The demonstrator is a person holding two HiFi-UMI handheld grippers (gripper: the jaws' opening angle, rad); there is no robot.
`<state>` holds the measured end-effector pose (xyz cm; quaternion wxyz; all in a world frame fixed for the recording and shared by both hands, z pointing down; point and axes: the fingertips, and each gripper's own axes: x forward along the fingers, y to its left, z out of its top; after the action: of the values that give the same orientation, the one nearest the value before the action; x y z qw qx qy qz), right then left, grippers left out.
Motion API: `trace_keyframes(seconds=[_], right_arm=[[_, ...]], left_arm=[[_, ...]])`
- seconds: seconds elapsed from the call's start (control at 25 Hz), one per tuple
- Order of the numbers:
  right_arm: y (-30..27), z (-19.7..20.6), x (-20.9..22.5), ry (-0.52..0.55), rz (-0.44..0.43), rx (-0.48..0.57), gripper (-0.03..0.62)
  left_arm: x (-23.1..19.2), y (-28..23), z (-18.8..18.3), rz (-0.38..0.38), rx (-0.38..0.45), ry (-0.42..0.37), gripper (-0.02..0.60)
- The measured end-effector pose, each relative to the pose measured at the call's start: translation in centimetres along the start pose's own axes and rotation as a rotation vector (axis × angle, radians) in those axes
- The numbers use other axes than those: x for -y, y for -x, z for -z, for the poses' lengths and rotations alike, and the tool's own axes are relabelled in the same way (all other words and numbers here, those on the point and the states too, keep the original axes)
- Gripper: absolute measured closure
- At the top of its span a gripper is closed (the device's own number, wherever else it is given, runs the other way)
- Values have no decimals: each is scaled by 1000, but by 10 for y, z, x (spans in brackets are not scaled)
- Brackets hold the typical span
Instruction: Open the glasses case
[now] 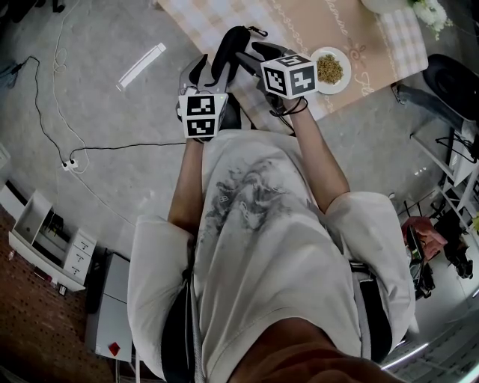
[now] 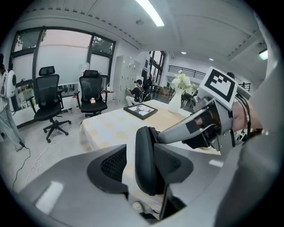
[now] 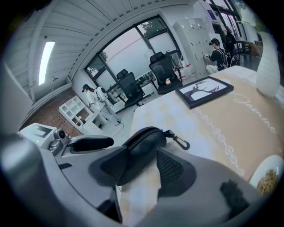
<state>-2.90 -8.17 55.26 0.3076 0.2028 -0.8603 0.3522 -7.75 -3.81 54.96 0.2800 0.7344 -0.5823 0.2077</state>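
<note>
Right gripper (image 3: 144, 170) is clamped on the near end of the glasses case (image 3: 144, 139); case is held in the air above the near table edge, metal clip (image 3: 179, 142) at its far end. Left gripper (image 2: 141, 163) is set round the case edge-on, jaws apart; case is seen against the right pad, with a gap at the left pad. Table (image 3: 230, 128) is covered with a cloth; plate (image 1: 329, 69) of grain is near the right gripper. Farther off, a picture frame (image 3: 204, 91) and a white vase (image 3: 268, 71) are seen.

I found the glasses case (image 1: 233, 46) over the counter's (image 1: 314, 22) edge, dish (image 1: 330, 69) to its right, picture frame (image 3: 204, 91) behind.
</note>
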Motion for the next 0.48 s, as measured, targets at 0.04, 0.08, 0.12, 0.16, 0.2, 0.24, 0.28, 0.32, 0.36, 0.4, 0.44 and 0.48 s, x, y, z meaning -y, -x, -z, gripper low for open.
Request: trace_keyframes(seconds=[0.04, 0.08, 0.12, 0.16, 0.2, 0.24, 0.28, 0.32, 0.36, 0.4, 0.44, 0.48], right_arm=[[0, 0, 0, -1, 0, -1, 381], [1, 1, 1, -1, 2, -2, 381], [1, 1, 1, 0, 4, -3, 381], [2, 1, 1, 1, 7, -5, 381], [3, 1, 1, 2, 10, -5, 381], [4, 1, 1, 2, 15, -5, 381], [5, 1, 1, 3, 20, -3, 381], [5, 1, 1, 3, 25, -1, 381], [6, 1, 1, 1, 29, 1, 381], [6, 1, 0, -1, 33, 4, 381], [7, 1, 0, -3, 36, 7, 381], [7, 0, 0, -6, 38, 11, 381]], left_arm=[[0, -2, 1, 3, -5, -2, 379], [1, -4, 2, 8, -9, -3, 379], [2, -5, 2, 12, -11, -5, 380], [3, -6, 2, 14, -14, -10, 383], [4, -7, 3, 13, -19, -16, 387], [4, -8, 4, 9, -27, -24, 393], [5, -9, 6, 5, -35, -33, 399], [5, -10, 7, 1, -42, -43, 405], [5, -11, 8, -1, -45, -49, 410], [6, -11, 9, -4, -47, -50, 414], [6, -12, 11, -7, -51, -49, 414], [6, -12, 13, -10, -56, -48, 414]])
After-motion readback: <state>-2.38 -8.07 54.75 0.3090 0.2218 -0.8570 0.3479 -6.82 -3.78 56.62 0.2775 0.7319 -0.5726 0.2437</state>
